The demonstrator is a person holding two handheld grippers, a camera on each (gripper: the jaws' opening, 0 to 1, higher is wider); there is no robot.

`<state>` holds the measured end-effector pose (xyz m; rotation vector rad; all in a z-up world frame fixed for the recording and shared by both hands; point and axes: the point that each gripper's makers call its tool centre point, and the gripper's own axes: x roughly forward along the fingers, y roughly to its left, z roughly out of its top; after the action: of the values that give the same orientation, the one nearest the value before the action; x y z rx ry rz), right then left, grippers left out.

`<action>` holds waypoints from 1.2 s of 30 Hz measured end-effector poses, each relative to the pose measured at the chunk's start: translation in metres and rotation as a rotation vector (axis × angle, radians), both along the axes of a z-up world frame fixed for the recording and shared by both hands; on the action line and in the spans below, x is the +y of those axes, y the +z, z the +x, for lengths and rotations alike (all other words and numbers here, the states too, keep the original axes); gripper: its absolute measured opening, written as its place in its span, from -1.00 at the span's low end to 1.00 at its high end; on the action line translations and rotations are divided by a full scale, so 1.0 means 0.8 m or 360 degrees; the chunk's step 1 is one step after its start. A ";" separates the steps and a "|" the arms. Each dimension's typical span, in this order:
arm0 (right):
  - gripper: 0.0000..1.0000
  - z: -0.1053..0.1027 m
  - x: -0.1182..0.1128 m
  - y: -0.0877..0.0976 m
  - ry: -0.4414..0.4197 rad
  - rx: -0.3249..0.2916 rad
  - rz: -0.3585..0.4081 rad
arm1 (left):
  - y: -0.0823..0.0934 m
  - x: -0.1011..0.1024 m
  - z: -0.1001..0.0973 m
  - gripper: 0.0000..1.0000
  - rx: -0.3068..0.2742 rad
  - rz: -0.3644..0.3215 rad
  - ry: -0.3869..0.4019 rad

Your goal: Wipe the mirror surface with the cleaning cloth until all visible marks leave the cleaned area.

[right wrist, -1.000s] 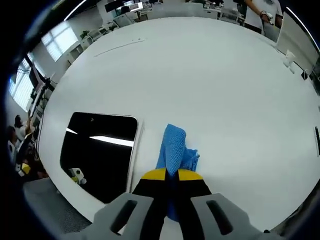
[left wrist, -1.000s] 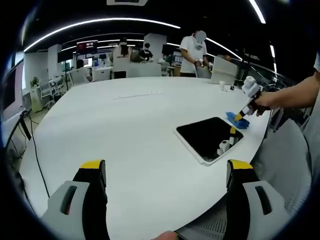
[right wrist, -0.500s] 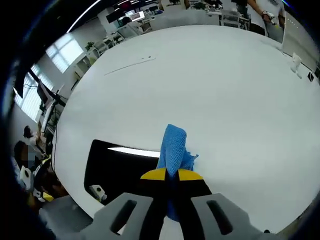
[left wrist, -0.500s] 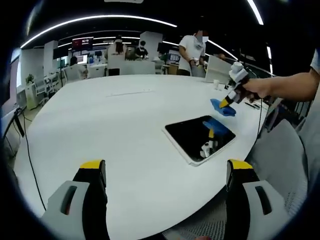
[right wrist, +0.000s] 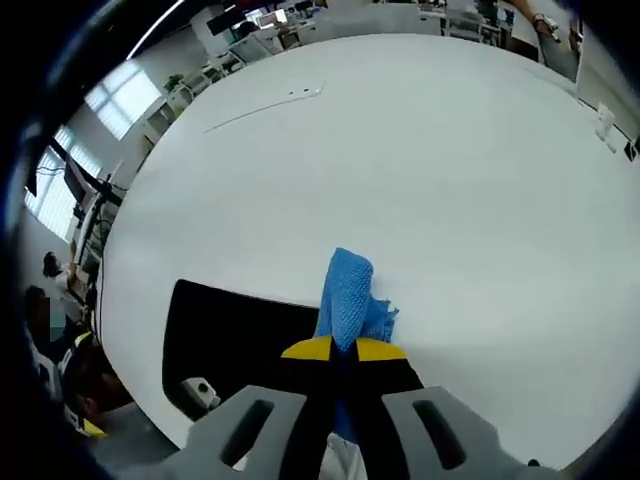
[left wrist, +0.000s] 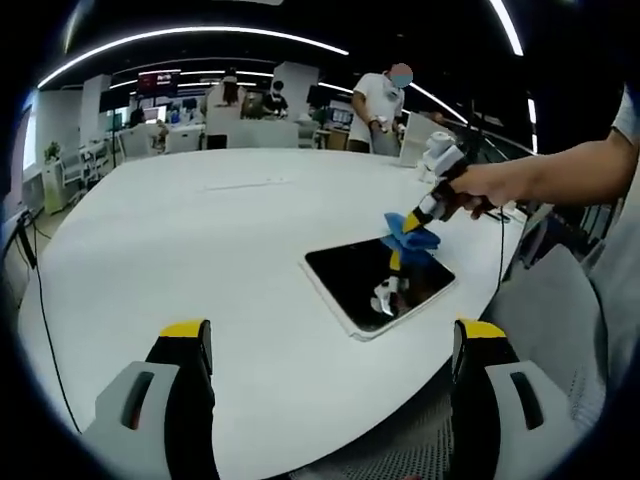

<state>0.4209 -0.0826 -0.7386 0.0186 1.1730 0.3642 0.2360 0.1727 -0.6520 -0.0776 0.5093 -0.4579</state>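
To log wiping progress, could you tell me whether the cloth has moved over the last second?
Yes: the cloth went from the table onto the mirror's edge.

Large white table (left wrist: 200, 240), office desks (left wrist: 200, 135) behind, ceiling light strips (left wrist: 200, 35), windows (right wrist: 115, 100)

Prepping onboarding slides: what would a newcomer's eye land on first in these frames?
Probably the blue cleaning cloth pinched in the right gripper, bright against the white table. Next, the dark mirror lying flat near the table's edge, with the cloth at its far edge. The left gripper stands open over bare tabletop.
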 end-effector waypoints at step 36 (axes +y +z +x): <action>-1.00 -0.015 0.094 0.001 0.0136 0.0071 -0.0026 | -0.013 -0.019 0.006 0.98 0.0006 0.0037 -0.0036</action>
<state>0.4092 -0.0072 -0.7380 -0.0378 1.2235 0.4318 0.2412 0.1579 -0.6624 -0.0503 0.5197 -0.4740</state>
